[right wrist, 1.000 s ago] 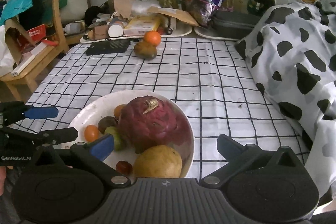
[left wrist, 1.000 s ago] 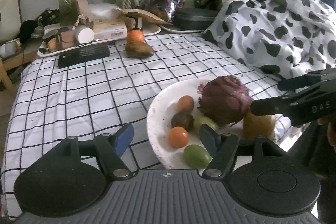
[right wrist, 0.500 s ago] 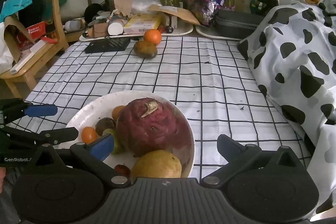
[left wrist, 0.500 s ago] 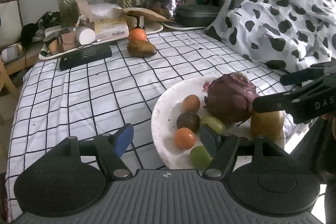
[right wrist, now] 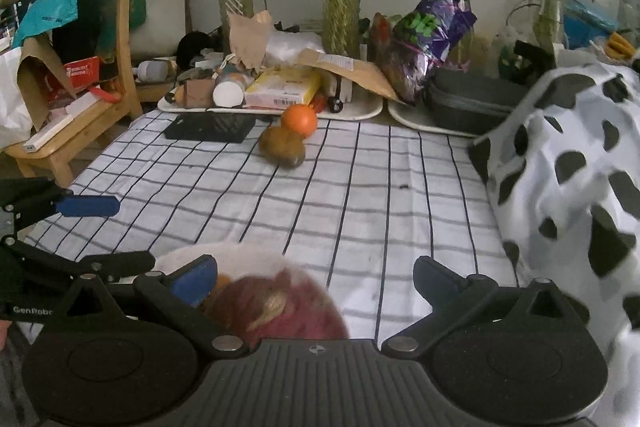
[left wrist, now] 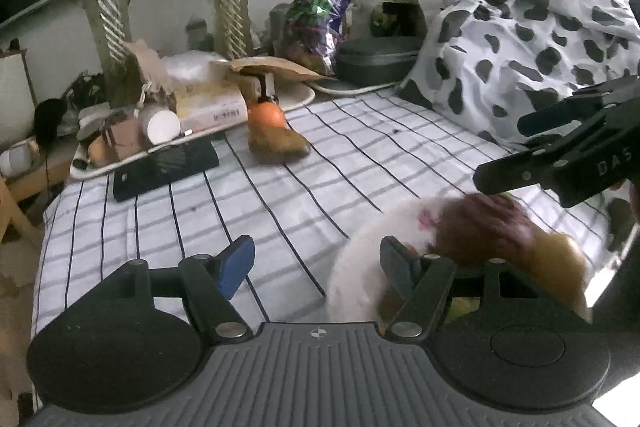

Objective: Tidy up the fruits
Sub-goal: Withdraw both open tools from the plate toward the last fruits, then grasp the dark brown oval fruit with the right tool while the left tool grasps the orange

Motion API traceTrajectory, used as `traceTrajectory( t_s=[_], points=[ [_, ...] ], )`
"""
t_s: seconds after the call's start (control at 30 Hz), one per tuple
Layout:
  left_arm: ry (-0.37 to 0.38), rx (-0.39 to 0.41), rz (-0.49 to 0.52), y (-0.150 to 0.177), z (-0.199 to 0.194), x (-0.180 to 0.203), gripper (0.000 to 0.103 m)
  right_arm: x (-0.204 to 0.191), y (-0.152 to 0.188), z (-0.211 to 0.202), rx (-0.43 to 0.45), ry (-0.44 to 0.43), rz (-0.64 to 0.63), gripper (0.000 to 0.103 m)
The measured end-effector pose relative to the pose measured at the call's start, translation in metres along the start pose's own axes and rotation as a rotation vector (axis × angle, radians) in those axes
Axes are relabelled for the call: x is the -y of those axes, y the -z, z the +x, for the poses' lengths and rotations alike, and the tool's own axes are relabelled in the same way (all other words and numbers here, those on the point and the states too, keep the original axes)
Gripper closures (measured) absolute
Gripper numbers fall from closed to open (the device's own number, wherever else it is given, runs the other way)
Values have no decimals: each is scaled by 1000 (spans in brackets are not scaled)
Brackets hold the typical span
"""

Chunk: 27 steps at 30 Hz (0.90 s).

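Both grippers have slid forward, so the white plate (left wrist: 352, 259) with its big, blurred purple-red fruit (right wrist: 280, 311) now sits low near the checked table's (right wrist: 360, 195) front edge, left gripper (left wrist: 316, 259) and right gripper (right wrist: 316, 275) fingers spread, empty.
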<state>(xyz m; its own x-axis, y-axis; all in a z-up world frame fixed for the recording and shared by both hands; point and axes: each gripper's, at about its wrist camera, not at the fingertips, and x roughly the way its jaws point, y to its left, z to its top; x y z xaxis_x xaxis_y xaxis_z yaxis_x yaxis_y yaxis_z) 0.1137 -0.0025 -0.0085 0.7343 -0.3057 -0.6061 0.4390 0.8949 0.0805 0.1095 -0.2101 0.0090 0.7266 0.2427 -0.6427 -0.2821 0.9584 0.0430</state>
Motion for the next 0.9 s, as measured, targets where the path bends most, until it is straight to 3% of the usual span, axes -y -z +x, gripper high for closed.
traceTrajectory(
  t_s=[0.37,0.67,0.9],
  points=[
    [-7,-1,12,-22,60,-35,35,16,-42,69,-23,-40,-102,0],
    [-13,-10,51,-32,95,-56,35,17,-70,137,-47,-135,-190,0],
    [-12,-16,39,-36,116,-75,35,8,-85,186,-58,-207,-210,11]
  ],
)
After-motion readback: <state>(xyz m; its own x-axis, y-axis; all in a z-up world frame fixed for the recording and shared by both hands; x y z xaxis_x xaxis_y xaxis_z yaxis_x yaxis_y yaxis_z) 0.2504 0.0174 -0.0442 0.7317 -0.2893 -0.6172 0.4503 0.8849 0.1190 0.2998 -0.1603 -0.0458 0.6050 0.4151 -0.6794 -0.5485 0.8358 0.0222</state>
